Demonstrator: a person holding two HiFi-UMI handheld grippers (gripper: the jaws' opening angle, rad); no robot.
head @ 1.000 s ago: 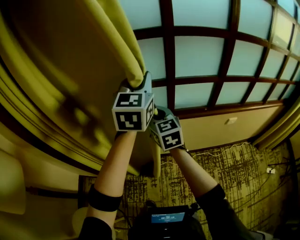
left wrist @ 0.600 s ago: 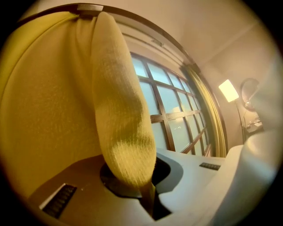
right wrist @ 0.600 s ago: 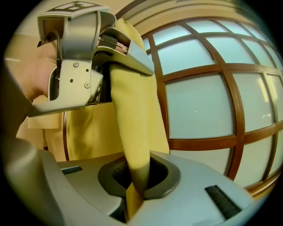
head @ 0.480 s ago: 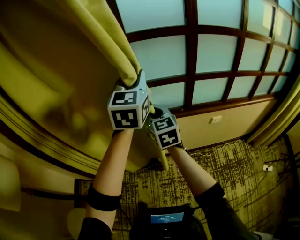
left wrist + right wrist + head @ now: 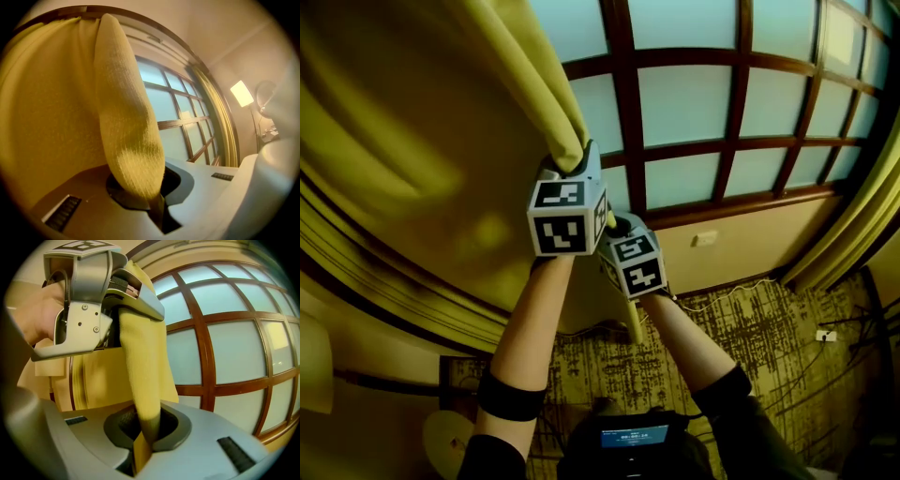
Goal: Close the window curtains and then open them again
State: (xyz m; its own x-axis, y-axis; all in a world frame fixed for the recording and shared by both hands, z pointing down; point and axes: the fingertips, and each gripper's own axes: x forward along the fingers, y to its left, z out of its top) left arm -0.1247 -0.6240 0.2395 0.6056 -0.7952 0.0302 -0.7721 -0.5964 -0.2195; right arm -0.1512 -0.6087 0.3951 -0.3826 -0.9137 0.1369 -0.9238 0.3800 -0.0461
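Note:
A yellow curtain (image 5: 422,141) hangs over the left part of a window (image 5: 694,103) of frosted panes in a brown wooden grid. My left gripper (image 5: 572,171) is shut on the curtain's leading edge, and a thick fold (image 5: 131,140) runs down into its jaws (image 5: 157,211). Just below it, my right gripper (image 5: 615,225) is shut on the same edge (image 5: 143,380), which is pinched flat between its jaws (image 5: 142,446). In the right gripper view the left gripper (image 5: 93,301) shows above, clamped on the curtain. Both point about level at the window.
A second yellow curtain (image 5: 853,225) hangs gathered at the window's right end. Below the sill are a beige wall with a socket (image 5: 705,238) and a patterned carpet (image 5: 750,328) with a cable. A lit lamp (image 5: 242,93) stands on the right.
Both grippers have carried the curtain edge to the right along the window. The window bars and wall socket have slid left in the head view, and more glass lies behind the curtain.

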